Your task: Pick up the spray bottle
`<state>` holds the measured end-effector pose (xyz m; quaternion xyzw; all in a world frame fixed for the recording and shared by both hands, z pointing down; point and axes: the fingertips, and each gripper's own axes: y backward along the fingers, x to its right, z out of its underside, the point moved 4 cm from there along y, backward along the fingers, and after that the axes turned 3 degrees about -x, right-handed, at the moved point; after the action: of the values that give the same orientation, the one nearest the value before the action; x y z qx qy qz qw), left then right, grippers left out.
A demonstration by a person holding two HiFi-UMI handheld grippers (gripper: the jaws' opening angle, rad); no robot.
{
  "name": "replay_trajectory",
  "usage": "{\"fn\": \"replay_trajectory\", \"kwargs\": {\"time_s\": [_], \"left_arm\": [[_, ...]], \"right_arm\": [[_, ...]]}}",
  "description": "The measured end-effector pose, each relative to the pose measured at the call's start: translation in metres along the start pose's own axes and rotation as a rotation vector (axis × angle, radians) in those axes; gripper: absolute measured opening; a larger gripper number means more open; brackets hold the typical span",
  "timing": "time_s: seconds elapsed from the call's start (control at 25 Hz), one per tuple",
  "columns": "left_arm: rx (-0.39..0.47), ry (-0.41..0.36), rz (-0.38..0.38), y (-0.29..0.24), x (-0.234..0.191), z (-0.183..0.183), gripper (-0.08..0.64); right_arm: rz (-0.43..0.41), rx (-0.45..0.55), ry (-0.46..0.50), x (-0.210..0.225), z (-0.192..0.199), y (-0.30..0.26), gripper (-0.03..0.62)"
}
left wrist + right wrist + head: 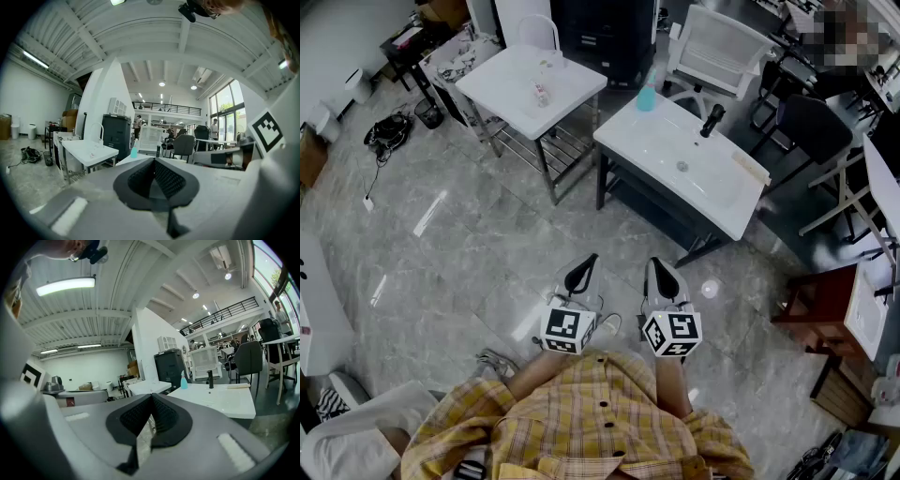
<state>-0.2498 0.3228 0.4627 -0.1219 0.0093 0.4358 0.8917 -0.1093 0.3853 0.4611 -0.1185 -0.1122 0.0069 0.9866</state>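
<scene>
- The spray bottle [647, 97] stands upright at the far left corner of the glossy white surface [666, 131], well apart from both grippers.
- It is probably light, stiff, smooth blue plastic and may slip; grip the narrow neck below the trigger.
- The left gripper [586, 267] and right gripper [661, 272] are pressed together and empty.

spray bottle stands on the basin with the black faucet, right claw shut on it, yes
No: the right claw is shut on nothing, far from the spray bottle, which does stand on the basin with the black faucet; see head view.
</scene>
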Motion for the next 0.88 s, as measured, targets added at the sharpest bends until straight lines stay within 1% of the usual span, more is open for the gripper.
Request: {"fn": "replay_trajectory", "kwargs": {"time_s": [0.16, 0.36, 0.48, 0.6, 0.88], "left_arm": [[0.003, 0.006, -0.004, -0.001, 0.000, 0.001, 0.000], [-0.007, -0.005, -0.016, -0.012, -0.004, 0.001, 0.000], [-0.005, -0.007, -0.017, -0.023, -0.004, -0.003, 0.000], [0.001, -0.020, -0.016, -0.036, -0.005, -0.004, 0.000], [0.006, -0.029, -0.025, -0.053, 0.002, -0.001, 0.000]], "right_arm": [[-0.006, -0.002, 0.003, 0.002, 0.001, -0.002, -0.011], [-0.015, 0.002, 0.010, 0.007, -0.003, -0.012, -0.011], [-0.027, 0.015, -0.008, 0.016, -0.008, -0.020, -0.011], [-0.041, 0.033, -0.004, 0.025, -0.010, -0.029, -0.009], [-0.031, 0.035, 0.004, 0.047, -0.012, -0.039, -0.006]]}}
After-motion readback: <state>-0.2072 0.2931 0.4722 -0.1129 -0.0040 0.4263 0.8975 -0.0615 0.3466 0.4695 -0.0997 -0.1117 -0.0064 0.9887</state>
